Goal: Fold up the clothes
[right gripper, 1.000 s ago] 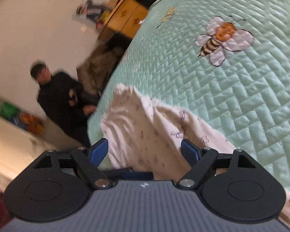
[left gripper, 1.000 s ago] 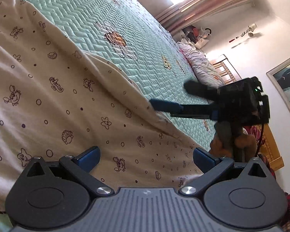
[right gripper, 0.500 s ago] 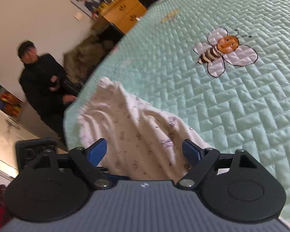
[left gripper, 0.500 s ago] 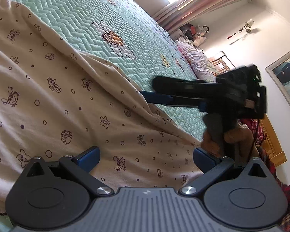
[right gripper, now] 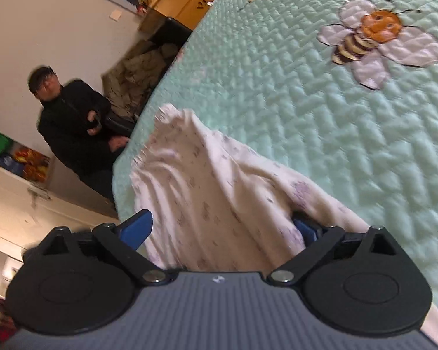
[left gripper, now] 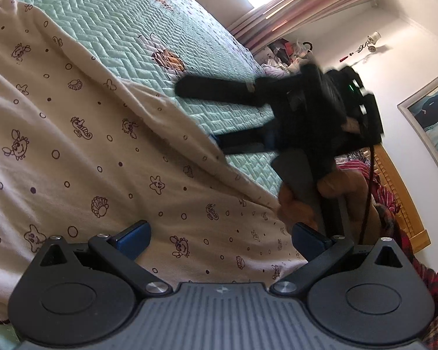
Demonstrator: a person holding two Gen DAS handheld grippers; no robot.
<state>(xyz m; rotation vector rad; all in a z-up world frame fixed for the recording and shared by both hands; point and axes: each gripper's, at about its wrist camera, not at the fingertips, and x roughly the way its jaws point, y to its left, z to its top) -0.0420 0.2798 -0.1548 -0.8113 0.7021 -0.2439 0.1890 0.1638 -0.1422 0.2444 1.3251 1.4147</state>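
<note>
- The garment [left gripper: 81, 145], cream with little sea-creature prints, is spread out on the mint quilted bedspread [left gripper: 166, 29]. From the left claw [left gripper: 219, 233] it fills everything ahead and off to its left side.
- Left claw is spread wide and hovering low over the cloth with nothing pinched, fabric just passing under the gap. My guess is it's parked there waiting to take its own bit of hem.
- Right claw [right gripper: 222, 224] is wide apart too, and its jaws have just been opening further. Cloth sits between them, bunched up in a ridge running away from the claw, but the pads aren't squeezing it.
- From the left view you can see the right claw lying flat along the garment's edge, one finger above the cloth and the lower one tucked at the hem. Looks like it's lining up to scoop that edge for a fold.
- Hard to tell: the right claw is motion-blurred in the left view, so whether the lower finger is actually under the fabric, can't say.
- The cloth covers most of the right claw's right pad.
- The garment runs off-frame on both views, so no idea what kind of clothing it is or how much is folded.
</note>
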